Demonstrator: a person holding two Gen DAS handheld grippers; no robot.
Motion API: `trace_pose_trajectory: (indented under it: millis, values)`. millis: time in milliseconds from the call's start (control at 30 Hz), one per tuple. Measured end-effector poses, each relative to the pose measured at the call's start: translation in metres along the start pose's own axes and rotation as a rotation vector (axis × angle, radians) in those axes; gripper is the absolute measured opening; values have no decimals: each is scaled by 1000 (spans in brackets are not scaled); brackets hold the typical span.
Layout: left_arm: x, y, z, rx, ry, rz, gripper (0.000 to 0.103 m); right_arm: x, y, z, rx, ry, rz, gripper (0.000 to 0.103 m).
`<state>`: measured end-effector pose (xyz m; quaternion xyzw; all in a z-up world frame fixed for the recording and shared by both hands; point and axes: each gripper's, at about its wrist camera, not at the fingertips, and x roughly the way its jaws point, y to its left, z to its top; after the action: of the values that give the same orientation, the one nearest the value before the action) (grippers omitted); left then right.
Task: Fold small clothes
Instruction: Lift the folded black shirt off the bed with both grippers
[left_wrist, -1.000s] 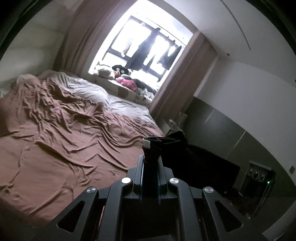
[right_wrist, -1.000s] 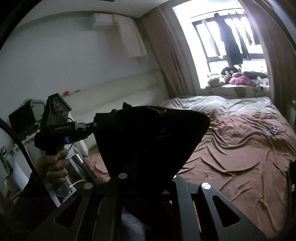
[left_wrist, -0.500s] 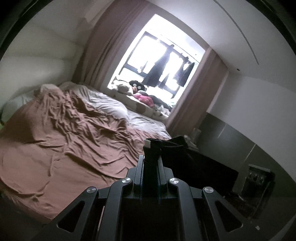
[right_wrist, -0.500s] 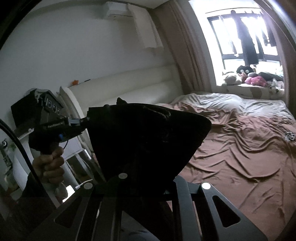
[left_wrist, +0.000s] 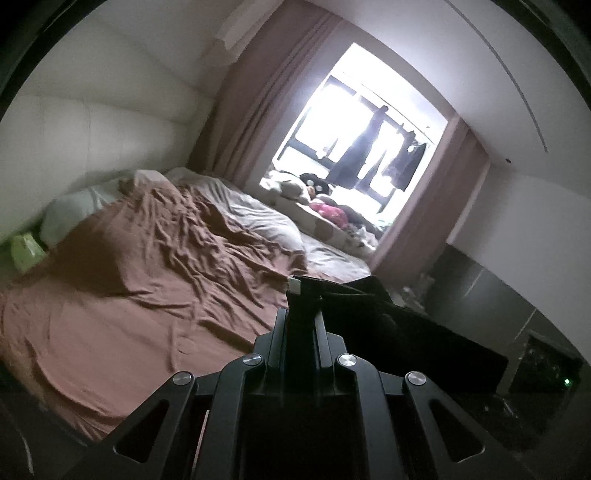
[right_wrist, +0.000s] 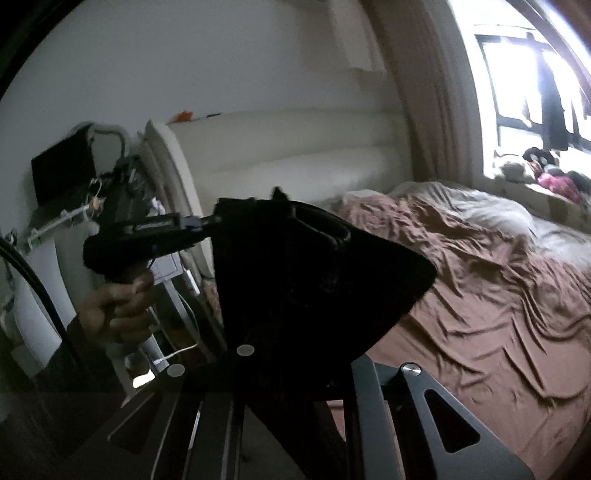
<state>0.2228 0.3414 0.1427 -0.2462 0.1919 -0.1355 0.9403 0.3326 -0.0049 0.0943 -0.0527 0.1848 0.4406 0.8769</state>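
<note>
Garment (right_wrist: 303, 280) stretched between both clamped tools; only right view shows left hand (right_wrist: 118, 314)

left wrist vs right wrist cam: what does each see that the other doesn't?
Left wrist only: dark cabinet along the right wall and a green item beside the pillow. Right wrist only: the left gripper side-on in the person's hand, jaws clamping the garment's corner, and a white headboard. Both: black garment, brown bedsheet, bright window.
</note>
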Motion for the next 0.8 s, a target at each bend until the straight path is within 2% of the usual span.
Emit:
trace_pose_trajectory:
  millis: [200, 367, 467, 800]
  values:
    - [-9, 43, 23, 18, -29, 29, 11, 49, 5, 17, -39, 10, 21, 8]
    - [-19, 85, 42, 3, -35, 90, 11, 86, 11, 23, -56, 23, 80, 8]
    - [-26, 103, 51, 28, -41, 126, 11, 107, 12, 21, -61, 19, 89, 8]
    - [-43, 167, 70, 11, -53, 251, 11, 189, 46, 27, -78, 49, 171, 8]
